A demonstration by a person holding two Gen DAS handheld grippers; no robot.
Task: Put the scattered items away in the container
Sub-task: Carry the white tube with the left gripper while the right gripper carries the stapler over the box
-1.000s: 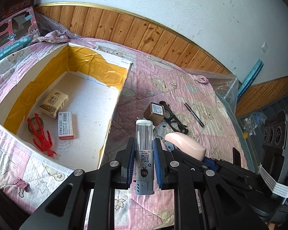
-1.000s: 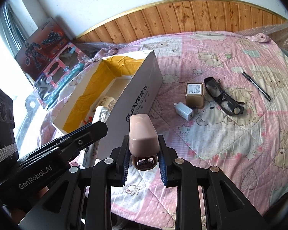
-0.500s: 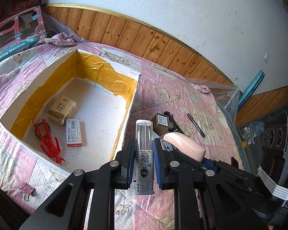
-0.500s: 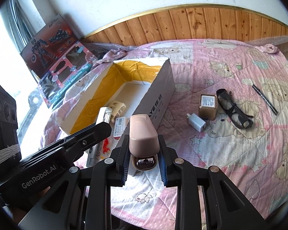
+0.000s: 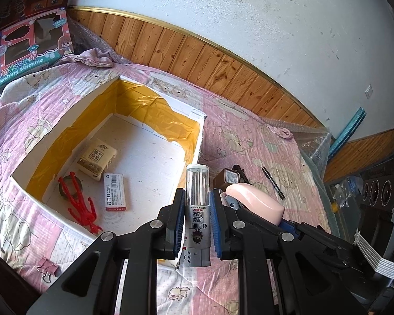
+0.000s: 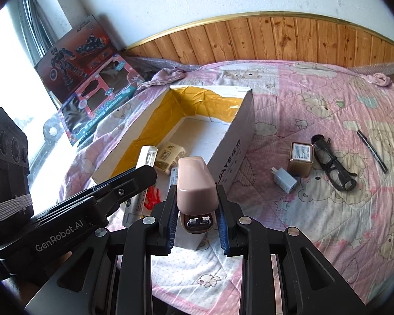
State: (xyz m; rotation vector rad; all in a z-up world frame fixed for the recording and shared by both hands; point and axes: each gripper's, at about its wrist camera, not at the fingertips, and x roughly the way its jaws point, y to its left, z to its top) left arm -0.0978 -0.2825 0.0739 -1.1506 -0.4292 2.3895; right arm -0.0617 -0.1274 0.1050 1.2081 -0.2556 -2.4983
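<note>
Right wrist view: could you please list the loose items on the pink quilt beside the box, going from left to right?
White plug adapter → small gold-brown square tin → black-framed glasses → black pen.

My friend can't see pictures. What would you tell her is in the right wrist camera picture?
The right gripper holds a pink stapler near an open cardboard box on a pink bear quilt. Beside the box lie a white charger, a small tin, glasses and a pen.
</note>
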